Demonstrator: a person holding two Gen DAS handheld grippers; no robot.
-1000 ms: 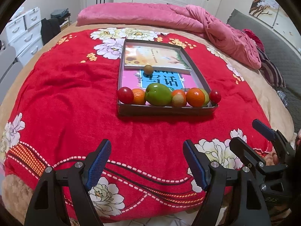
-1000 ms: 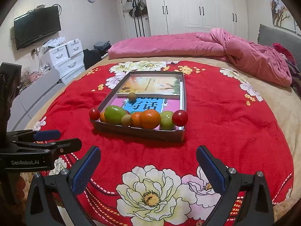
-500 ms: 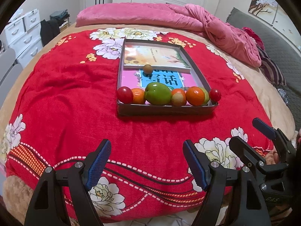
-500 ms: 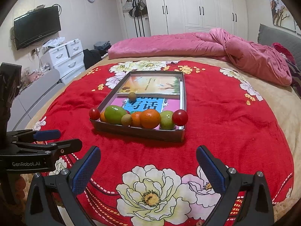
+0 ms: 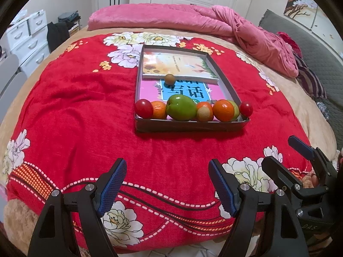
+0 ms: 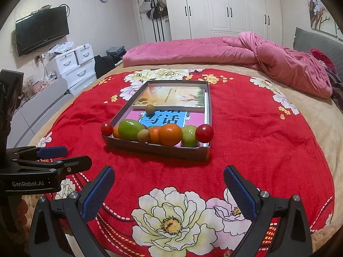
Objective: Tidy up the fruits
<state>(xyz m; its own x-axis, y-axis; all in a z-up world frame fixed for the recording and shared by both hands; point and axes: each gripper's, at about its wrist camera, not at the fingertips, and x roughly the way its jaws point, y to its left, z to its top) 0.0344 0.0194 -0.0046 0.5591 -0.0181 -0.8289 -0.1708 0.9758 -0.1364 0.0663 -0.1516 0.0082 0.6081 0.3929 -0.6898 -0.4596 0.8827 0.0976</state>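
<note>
A shallow grey box lies on the red flowered blanket. Along its near wall sits a row of several fruits: a red one, a large green one, an orange and a small red one at the right end. A small brown fruit rests alone farther back on the books. My left gripper is open and empty, well short of the box. My right gripper is open too, nothing between its fingers.
Two books line the box floor. A pink quilt is heaped at the far side of the bed and a grey headboard stands on the right. White drawers stand at the left.
</note>
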